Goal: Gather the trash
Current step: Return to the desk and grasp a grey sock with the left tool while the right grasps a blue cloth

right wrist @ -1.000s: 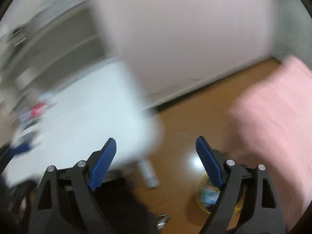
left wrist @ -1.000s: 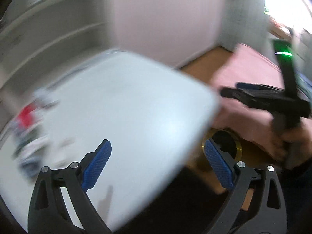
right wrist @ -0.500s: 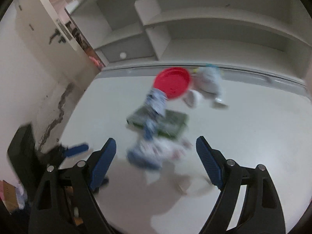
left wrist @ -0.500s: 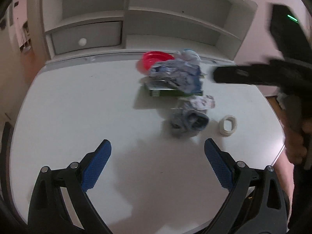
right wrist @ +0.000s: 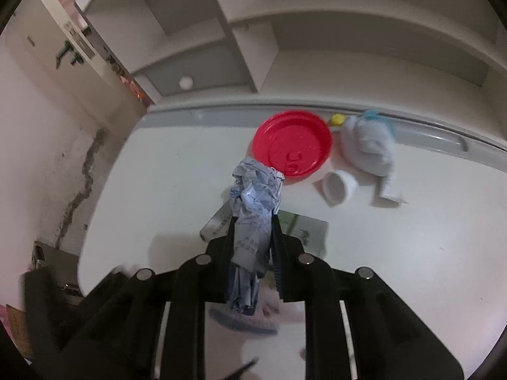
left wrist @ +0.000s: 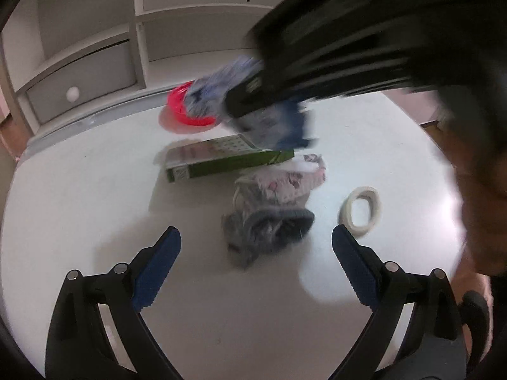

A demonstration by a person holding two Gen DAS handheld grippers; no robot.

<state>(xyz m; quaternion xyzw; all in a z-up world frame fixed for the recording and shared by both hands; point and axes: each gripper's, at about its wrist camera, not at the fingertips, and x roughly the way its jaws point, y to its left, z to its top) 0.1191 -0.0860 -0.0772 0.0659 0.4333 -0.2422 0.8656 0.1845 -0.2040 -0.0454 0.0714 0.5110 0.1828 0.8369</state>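
Right gripper (right wrist: 253, 221): jaws clamped on a crumpled blue-and-white wrapper (right wrist: 255, 196), which sticks out past the fingertips and hangs above the white surface (right wrist: 164, 171). In the left wrist view the same gripper is a blurred black mass at upper right, with the wrapper (left wrist: 221, 91) smeared by motion.

Left gripper (left wrist: 255, 258): jaws spread wide, holding nothing, above the surface (left wrist: 79, 190).

Landmark: green box (left wrist: 221, 158), lying flat on the surface.
- Held wrapper: above the box's far end, overlapping it in the right wrist view; contact with the box cannot be told.
- Red plate (right wrist: 293, 142): beyond the box, near the back edge of the surface.
- Small yellow item (right wrist: 336, 119): behind the plate, too small to identify.
- White bag with a blue tie (right wrist: 369, 145): beyond the box, just right of the plate.
- White cup on its side (right wrist: 337, 186): between the box and the bag, mouth facing the camera.
- Crumpled grey and pink-patterned wad (left wrist: 272, 202): just in front of the box, between the left gripper's open fingers in its own view.
- Ring of white tape (left wrist: 361, 207): right of the wad, lying flat, apart from it.
- White shelf unit (right wrist: 247, 31) with a drawer and round knob (left wrist: 72, 94): behind the surface, beyond the plate.
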